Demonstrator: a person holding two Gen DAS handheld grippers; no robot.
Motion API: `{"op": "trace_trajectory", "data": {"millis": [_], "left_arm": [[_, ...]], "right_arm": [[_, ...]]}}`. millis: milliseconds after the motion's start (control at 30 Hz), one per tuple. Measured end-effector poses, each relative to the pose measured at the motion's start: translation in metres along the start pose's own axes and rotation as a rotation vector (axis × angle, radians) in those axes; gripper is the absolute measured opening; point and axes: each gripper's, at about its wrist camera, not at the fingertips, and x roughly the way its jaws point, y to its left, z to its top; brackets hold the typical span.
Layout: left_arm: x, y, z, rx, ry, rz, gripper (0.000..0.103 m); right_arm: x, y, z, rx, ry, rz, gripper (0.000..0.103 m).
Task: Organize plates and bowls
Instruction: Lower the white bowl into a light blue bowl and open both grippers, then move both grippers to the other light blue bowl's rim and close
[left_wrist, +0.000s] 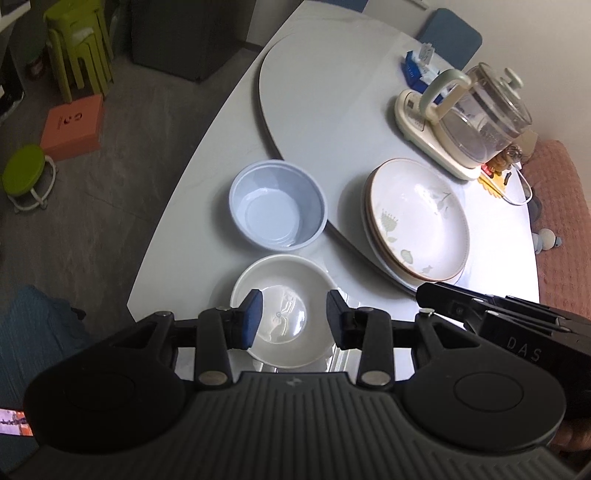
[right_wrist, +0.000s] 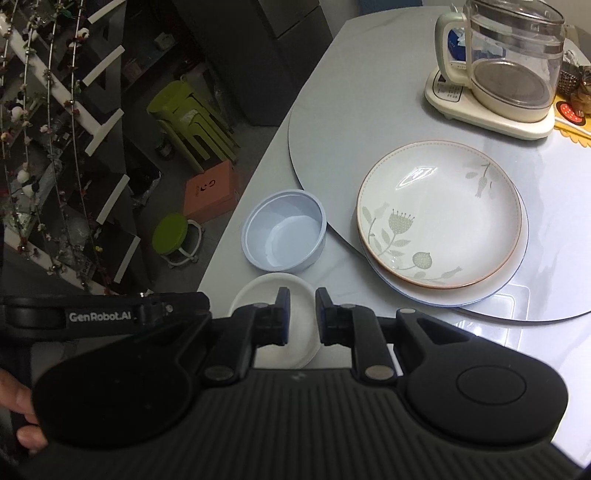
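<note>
A white ceramic bowl (left_wrist: 284, 291) sits near the table's front edge; it also shows in the right wrist view (right_wrist: 299, 295). Behind it stands a pale blue plastic bowl (left_wrist: 277, 205) (right_wrist: 283, 230). To the right, a floral plate (left_wrist: 417, 218) (right_wrist: 439, 214) lies stacked on other plates on the turntable's edge. My left gripper (left_wrist: 294, 317) is open and empty, above the white bowl. My right gripper (right_wrist: 301, 317) is open with a narrow gap, empty, above the white bowl's right side.
A glass kettle on a cream base (left_wrist: 476, 118) (right_wrist: 506, 70) stands at the back of the grey turntable (left_wrist: 332, 92) (right_wrist: 332, 122). A blue box (left_wrist: 417, 70) sits beyond it. Green stools (left_wrist: 79, 51) and an orange box (left_wrist: 72, 127) are on the floor at left.
</note>
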Motion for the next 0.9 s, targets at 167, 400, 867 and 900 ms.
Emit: {"op": "trace_trajectory", "data": {"millis": [167, 400, 867, 900], "left_arm": [[-0.023, -0.012, -0.014, 0.004, -0.051, 0.005, 0.043], [-0.042, -0.024, -0.036, 0.001, -0.091, 0.022, 0.043], [-0.044, -0.003, -0.034, -0.035, -0.113, 0.071, 0.063], [-0.042, 0.000, -0.033, -0.038, -0.114, 0.076, 0.065]], "right_arm": [[-0.019, 0.000, -0.006, -0.035, -0.042, 0.014, 0.019], [-0.032, 0.000, -0.016, -0.065, -0.057, 0.031, 0.019], [-0.025, 0.012, -0.018, -0.110, -0.079, -0.042, 0.039], [-0.025, 0.013, -0.017, -0.117, -0.089, -0.049, 0.048]]}}
